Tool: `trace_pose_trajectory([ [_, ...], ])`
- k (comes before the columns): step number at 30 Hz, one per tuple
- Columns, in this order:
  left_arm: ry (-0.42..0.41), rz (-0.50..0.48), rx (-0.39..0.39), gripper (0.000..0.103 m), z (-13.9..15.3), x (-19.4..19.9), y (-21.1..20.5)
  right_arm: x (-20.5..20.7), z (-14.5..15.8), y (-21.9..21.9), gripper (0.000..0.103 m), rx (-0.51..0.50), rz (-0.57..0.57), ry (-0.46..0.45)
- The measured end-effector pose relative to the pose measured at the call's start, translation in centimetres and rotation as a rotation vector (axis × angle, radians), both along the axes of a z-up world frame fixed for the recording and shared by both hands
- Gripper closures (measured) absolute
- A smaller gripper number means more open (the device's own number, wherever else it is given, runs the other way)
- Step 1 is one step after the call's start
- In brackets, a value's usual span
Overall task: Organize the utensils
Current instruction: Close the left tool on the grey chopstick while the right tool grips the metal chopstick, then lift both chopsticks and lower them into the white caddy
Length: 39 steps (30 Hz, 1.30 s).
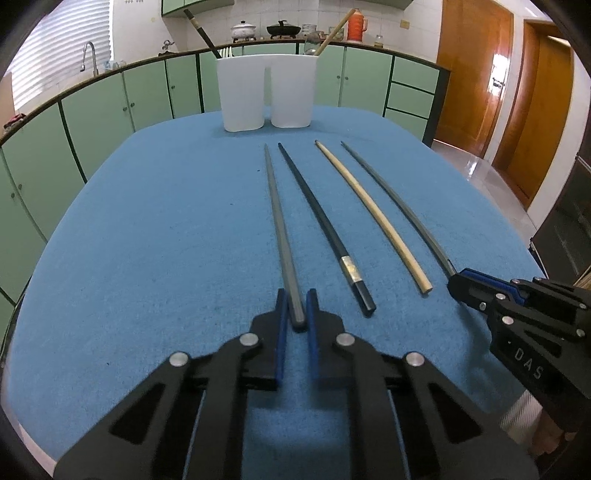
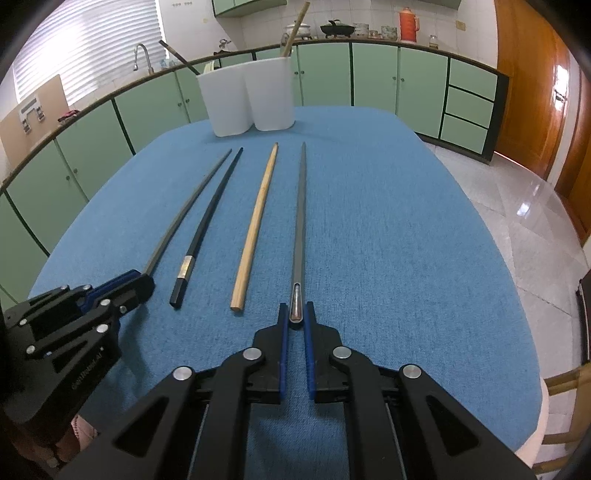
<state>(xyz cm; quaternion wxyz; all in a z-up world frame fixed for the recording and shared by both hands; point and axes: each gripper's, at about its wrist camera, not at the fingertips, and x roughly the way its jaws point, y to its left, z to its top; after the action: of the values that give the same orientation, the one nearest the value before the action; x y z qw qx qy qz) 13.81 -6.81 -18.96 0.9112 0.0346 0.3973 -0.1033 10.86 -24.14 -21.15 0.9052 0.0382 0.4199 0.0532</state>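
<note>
Several chopsticks lie side by side on the blue table cloth (image 1: 147,240). My left gripper (image 1: 296,301) is shut on the near end of the leftmost grey chopstick (image 1: 275,214), which still rests on the cloth. My right gripper (image 2: 296,314) is shut on the near end of the rightmost grey chopstick (image 2: 300,221). Between them lie a black chopstick (image 1: 317,218) with a silver band and a bamboo chopstick (image 1: 369,210). A white two-compartment holder (image 1: 266,92) stands at the far end, with a dark chopstick (image 1: 201,31) in its left cup and a bamboo one (image 1: 334,31) in its right cup.
Green kitchen cabinets (image 1: 147,92) run behind the table. A sink tap (image 1: 88,55) is at the far left and wooden doors (image 1: 472,74) at the right. Tiled floor (image 2: 517,206) lies beyond the table's right edge.
</note>
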Motion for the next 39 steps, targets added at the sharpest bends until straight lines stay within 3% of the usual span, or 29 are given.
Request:
trace_pose_trajectory([
  [7, -0.005, 0.007, -0.002, 0.096, 0.4, -0.3, 0.4, -0.1, 0.2, -0.4, 0.095, 0.024, -0.004, 0.001],
  [15, -0.095, 0.017, 0.038, 0.097, 2.7, -1.4, 0.3, -0.7, 2.4, -1.2, 0.095, 0.019, -0.015, -0.052],
  [29, -0.326, 0.033, 0.017, 0.097, 12.0, -1.5, 2.0, -0.5, 11.2, -3.9, 0.095, 0.027, -0.023, -0.241],
  [39, -0.397, 0.017, -0.069, 0.097, 17.4, 0.2, 2.7, 1.6, 16.1, -4.4, 0.095, 0.075, 0.023, -0.311],
])
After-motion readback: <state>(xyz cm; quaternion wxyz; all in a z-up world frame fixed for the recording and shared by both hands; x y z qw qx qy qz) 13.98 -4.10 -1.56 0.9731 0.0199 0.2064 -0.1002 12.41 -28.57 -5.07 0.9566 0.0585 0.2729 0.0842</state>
